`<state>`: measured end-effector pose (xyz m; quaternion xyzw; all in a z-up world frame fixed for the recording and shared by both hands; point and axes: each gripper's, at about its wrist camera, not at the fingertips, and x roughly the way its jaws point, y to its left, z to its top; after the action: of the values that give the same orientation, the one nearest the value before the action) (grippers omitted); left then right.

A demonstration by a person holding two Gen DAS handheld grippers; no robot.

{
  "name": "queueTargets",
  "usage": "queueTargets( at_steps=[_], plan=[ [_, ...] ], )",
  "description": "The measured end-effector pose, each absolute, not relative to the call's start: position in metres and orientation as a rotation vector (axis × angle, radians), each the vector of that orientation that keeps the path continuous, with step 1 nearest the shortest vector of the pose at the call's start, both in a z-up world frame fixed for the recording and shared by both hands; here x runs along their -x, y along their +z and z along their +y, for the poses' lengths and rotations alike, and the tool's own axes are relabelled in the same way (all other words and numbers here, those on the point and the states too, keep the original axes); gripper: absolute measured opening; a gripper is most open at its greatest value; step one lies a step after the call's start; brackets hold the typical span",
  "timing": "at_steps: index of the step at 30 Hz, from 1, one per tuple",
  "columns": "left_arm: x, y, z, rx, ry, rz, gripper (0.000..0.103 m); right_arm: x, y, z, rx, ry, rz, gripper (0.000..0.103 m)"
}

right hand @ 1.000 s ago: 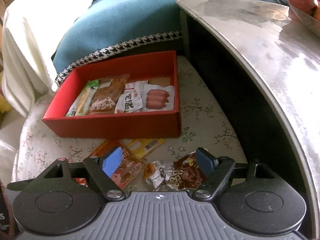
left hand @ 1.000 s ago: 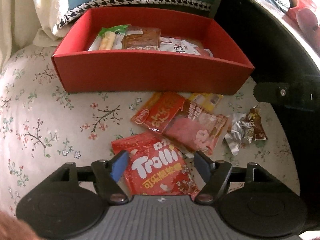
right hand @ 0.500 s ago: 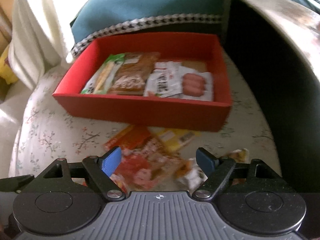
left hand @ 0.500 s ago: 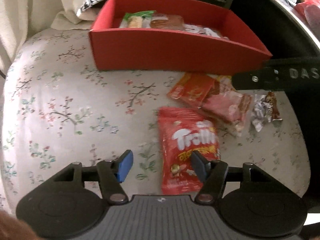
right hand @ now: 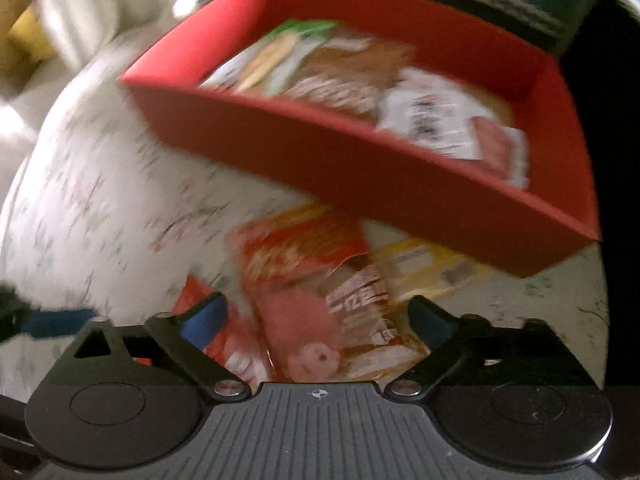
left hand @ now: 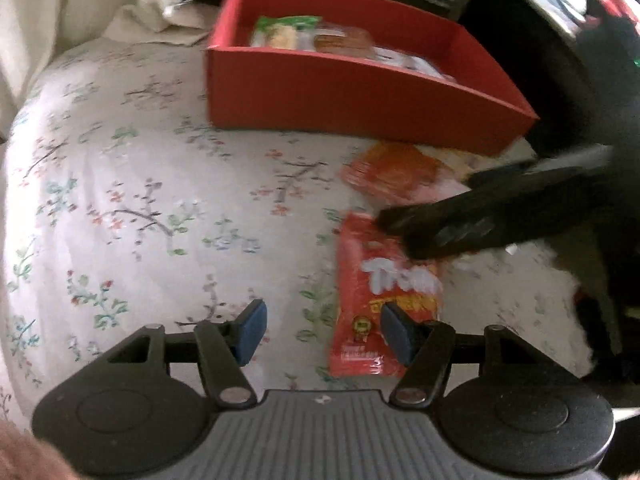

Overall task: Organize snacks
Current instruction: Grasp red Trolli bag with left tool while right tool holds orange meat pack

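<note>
In the left wrist view, the left gripper (left hand: 322, 330) points down at a floral cloth (left hand: 120, 200), jaws apart after closing a little over the last second and gripping nothing; its right pad sits over the edge of the red Trolli bag (left hand: 380, 300), which lies flat on the cloth. The red box (left hand: 340, 96) stands farther back with packets inside. The right gripper (left hand: 424, 236), a dark blurred shape, reaches in from the right over the top of the Trolli bag and the orange packet (left hand: 392, 172). In the right wrist view, blurred, the right gripper (right hand: 318, 316) has just spread its jaws wide and holds nothing; between them lies a pink packet (right hand: 320, 328), overlapping the orange packet (right hand: 296, 244), with a yellow packet (right hand: 432, 268) beside it near the red box (right hand: 360, 168)
</note>
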<state>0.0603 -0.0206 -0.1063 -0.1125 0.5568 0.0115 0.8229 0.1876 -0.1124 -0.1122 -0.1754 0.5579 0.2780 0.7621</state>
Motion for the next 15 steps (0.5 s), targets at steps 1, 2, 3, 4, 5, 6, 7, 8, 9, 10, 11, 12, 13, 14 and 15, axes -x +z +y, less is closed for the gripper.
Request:
queueTargets(
  at_steps=[1, 2, 3, 4, 5, 6, 7, 8, 9, 10, 11, 12, 13, 14, 15],
  plan=[
    [-0.059, -0.106, -0.027, 0.215, 0.007, 1.186, 0.057, -0.183, -0.116, -0.109, 0.411, 0.605, 1.197, 0.103],
    [-0.058, -0.106, -0.032, 0.191, -0.003, 1.185, 0.057, -0.179, -0.117, -0.108, 0.424, 0.6, 1.178, 0.103],
    [-0.057, -0.106, -0.036, 0.165, -0.009, 1.186, 0.057, -0.177, -0.117, -0.109, 0.418, 0.597, 1.168, 0.103],
    [-0.056, -0.106, -0.041, 0.14, -0.012, 1.186, 0.057, -0.177, -0.115, -0.112, 0.398, 0.594, 1.168, 0.099],
    [-0.057, -0.106, -0.044, 0.121, -0.013, 1.184, 0.057, -0.176, -0.113, -0.116, 0.385, 0.588, 1.164, 0.095],
    [-0.057, -0.106, -0.046, 0.11, -0.014, 1.183, 0.057, -0.176, -0.11, -0.12, 0.379, 0.576, 1.157, 0.088],
    [-0.057, -0.106, -0.047, 0.106, -0.015, 1.184, 0.057, -0.175, -0.107, -0.125, 0.363, 0.571, 1.157, 0.085],
    [-0.058, -0.106, -0.047, 0.107, -0.017, 1.187, 0.057, -0.174, -0.104, -0.13, 0.345, 0.568, 1.164, 0.083],
    [-0.058, -0.106, -0.047, 0.111, -0.017, 1.19, 0.057, -0.17, -0.104, -0.134, 0.344, 0.565, 1.165, 0.082],
    [-0.058, -0.107, -0.048, 0.114, -0.018, 1.193, 0.057, -0.164, -0.103, -0.138, 0.353, 0.558, 1.162, 0.082],
    [-0.059, -0.107, -0.048, 0.113, -0.021, 1.196, 0.057, -0.16, -0.104, -0.141, 0.362, 0.555, 1.16, 0.081],
    [-0.058, -0.107, -0.049, 0.11, -0.022, 1.198, 0.057, -0.154, -0.103, -0.145, 0.365, 0.554, 1.159, 0.081],
    [-0.057, -0.106, -0.05, 0.107, -0.026, 1.198, 0.057, -0.149, -0.102, -0.15, 0.364, 0.555, 1.162, 0.08],
    [-0.056, -0.106, -0.051, 0.104, -0.032, 1.197, 0.057, -0.144, -0.1, -0.154, 0.358, 0.556, 1.164, 0.08],
    [-0.056, -0.106, -0.052, 0.102, -0.038, 1.198, 0.058, -0.141, -0.097, -0.161, 0.346, 0.546, 1.164, 0.08]
  ],
)
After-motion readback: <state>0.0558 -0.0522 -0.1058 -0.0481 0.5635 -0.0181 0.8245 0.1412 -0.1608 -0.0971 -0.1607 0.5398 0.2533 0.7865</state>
